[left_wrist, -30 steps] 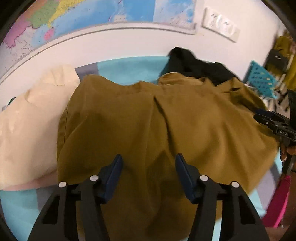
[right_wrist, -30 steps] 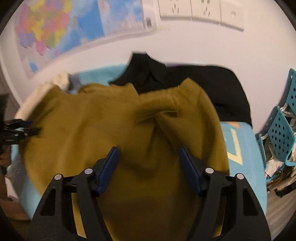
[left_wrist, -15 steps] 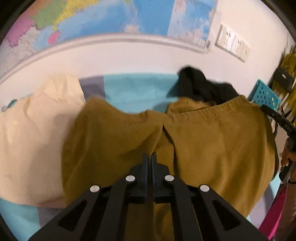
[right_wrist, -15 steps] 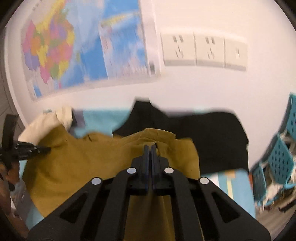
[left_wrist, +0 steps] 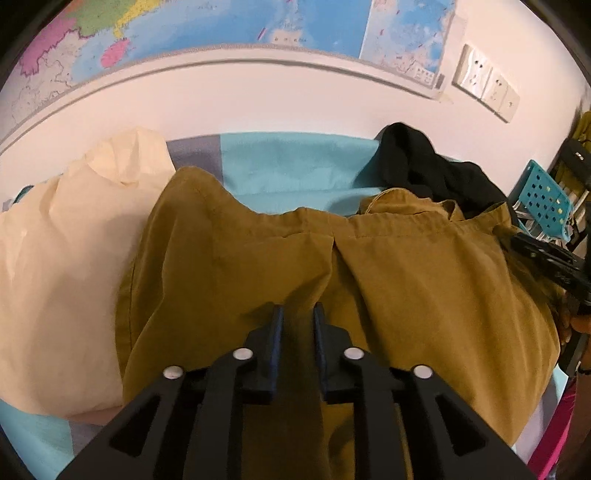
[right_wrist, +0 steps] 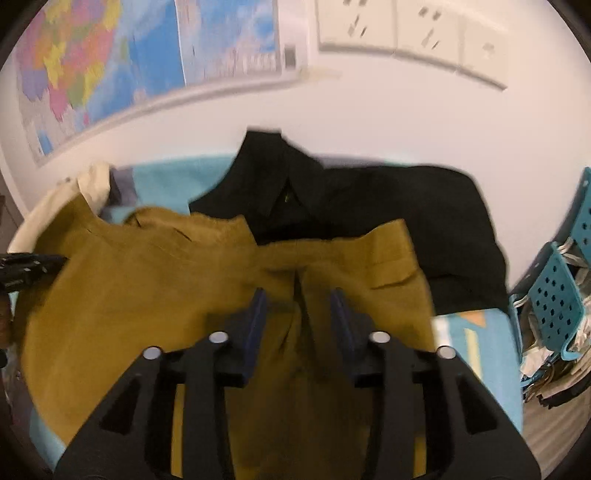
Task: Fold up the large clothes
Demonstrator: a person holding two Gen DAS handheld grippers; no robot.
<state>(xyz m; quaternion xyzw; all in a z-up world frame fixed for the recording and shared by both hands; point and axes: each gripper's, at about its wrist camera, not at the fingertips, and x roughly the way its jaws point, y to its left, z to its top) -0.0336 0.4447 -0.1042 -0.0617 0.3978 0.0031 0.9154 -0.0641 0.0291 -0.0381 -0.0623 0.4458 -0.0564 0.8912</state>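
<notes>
Both views look forward and steeply down along their own jaws, close over the brown garment (left_wrist: 424, 295) toward the wall. The left wrist view sits further left, taking in the cream garment (left_wrist: 59, 280). The right wrist view sits further right, facing the black garment (right_wrist: 388, 221). Both share the map (left_wrist: 221, 33), sockets (right_wrist: 406, 33) and brown cloth.

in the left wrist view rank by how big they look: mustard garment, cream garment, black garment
1. mustard garment, though it lies nearest the camera
2. cream garment
3. black garment, farthest and partly hidden, so its true size is unsure
</notes>
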